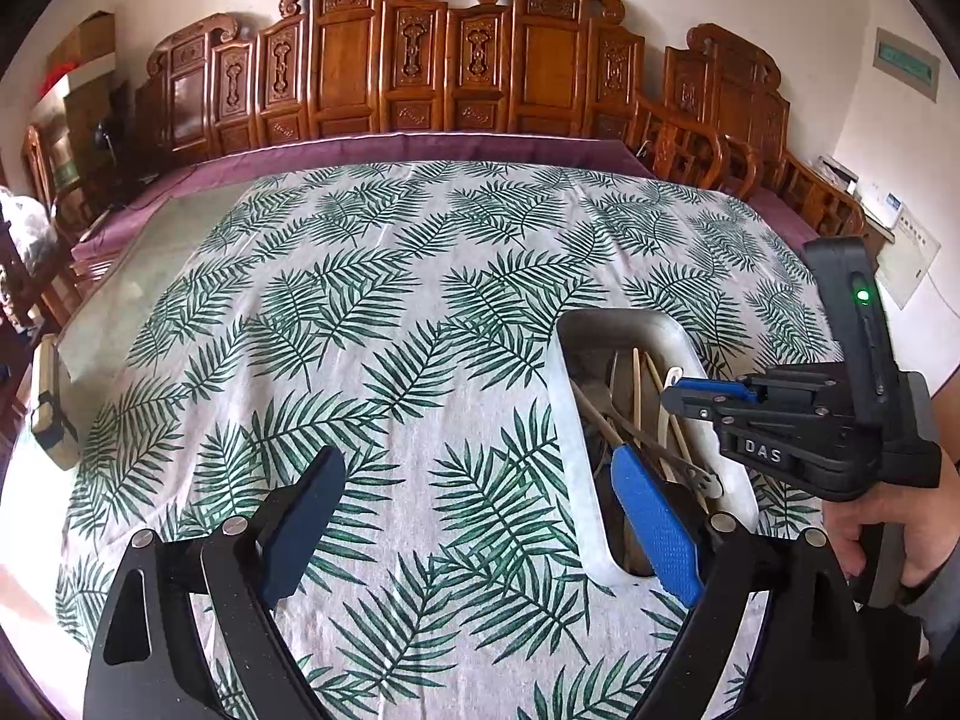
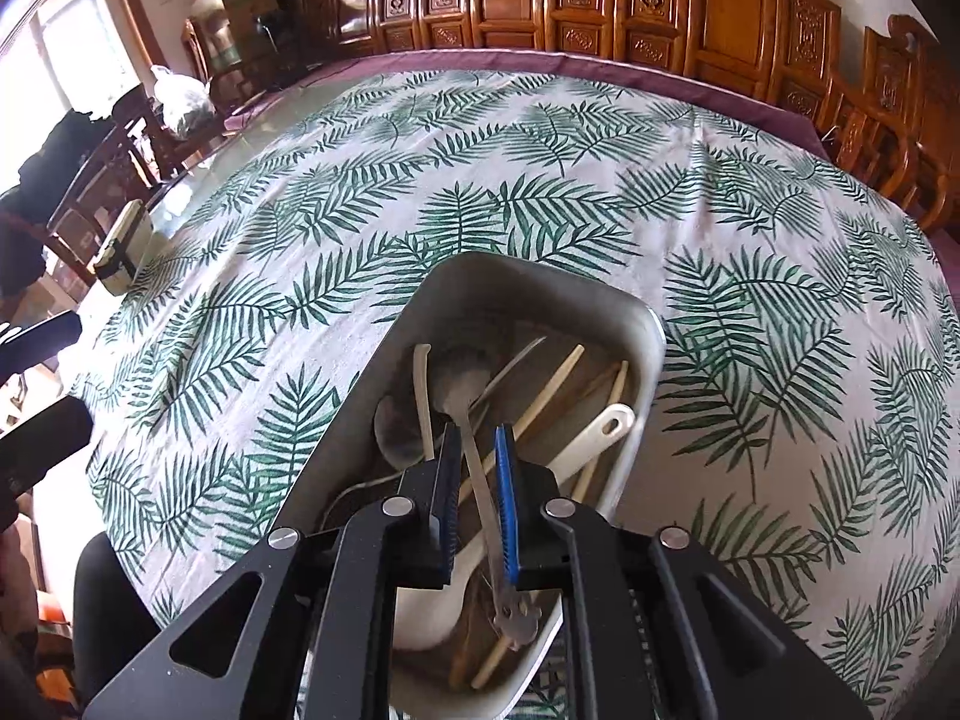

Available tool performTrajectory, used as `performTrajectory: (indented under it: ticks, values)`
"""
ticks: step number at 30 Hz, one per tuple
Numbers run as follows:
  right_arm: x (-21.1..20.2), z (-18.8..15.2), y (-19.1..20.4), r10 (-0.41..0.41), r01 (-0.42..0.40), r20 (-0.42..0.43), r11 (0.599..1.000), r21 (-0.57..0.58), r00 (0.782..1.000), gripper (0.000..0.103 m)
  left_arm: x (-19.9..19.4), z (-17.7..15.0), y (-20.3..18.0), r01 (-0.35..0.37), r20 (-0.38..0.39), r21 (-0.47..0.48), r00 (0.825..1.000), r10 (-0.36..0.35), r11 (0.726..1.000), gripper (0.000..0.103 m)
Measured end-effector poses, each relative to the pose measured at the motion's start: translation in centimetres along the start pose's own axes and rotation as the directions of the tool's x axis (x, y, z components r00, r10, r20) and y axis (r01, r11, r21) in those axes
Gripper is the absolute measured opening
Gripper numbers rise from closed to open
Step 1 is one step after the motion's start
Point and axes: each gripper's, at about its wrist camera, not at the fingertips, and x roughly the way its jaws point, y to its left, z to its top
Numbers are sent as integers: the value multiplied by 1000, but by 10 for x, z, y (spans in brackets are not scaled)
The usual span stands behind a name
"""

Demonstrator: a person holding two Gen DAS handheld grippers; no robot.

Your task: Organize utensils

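Note:
A metal tray [image 2: 528, 282] on the leaf-print tablecloth holds a metal spoon [image 2: 480, 468], a white plastic spoon [image 2: 591, 435], another spoon and several wooden chopsticks [image 2: 549, 384]. My right gripper [image 2: 477, 450] is over the tray, its jaws narrowed around the metal spoon's handle; I cannot tell if they press it. In the left wrist view the right gripper [image 1: 675, 393] hangs over the tray [image 1: 678, 330]. My left gripper [image 1: 480, 474] is open and empty, just left of the tray above the cloth.
The tablecloth [image 1: 390, 300] covers a glass-topped table with a purple cloth at the far edge. A small cream box [image 2: 123, 246] sits at the table's left edge. Carved wooden chairs [image 1: 420, 60] line the far side.

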Motion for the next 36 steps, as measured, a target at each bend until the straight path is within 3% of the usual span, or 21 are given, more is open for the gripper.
performTrajectory:
  ticks: [3, 5, 11, 13, 20, 22, 25, 36]
  values:
    - [-14, -7, -2, -5, 6, 25, 1000, -2, 1000, 13, -2, 0, -7, -1, -4, 7, 1000, 1, 1000, 88]
    - [-25, -13, -5, -5, 5, 41, 1000, 6, 999, 14, -6, 0, -12, -4, 3, 14, 1000, 4, 1000, 95]
    - [-72, -39, -17, -32, 28, 106, 999, 41, 994, 39, -25, -1, -34, 7, 30, 28, 1000, -8, 1000, 95]
    - [-89, -48, -21, -53, 47, 131, 998, 52, 990, 54, -33, -3, -42, 21, 37, 31, 999, -22, 999, 95]
    - [-141, -83, -28, -139, 121, 213, 988, 95, 967, 80, -63, -16, -71, 34, 74, 56, 996, -38, 998, 95]
    - [-155, -95, -29, -158, 134, 237, 985, 113, 959, 93, -72, -21, -79, 26, 86, 65, 996, -31, 998, 95]
    - [-174, -112, -27, -179, 149, 268, 980, 130, 947, 100, -86, -29, -91, 17, 99, 81, 995, -25, 997, 95]
    - [-244, -164, -17, -237, 179, 367, 966, 186, 899, 100, -142, -53, -120, -3, 181, 76, 983, -11, 997, 95]
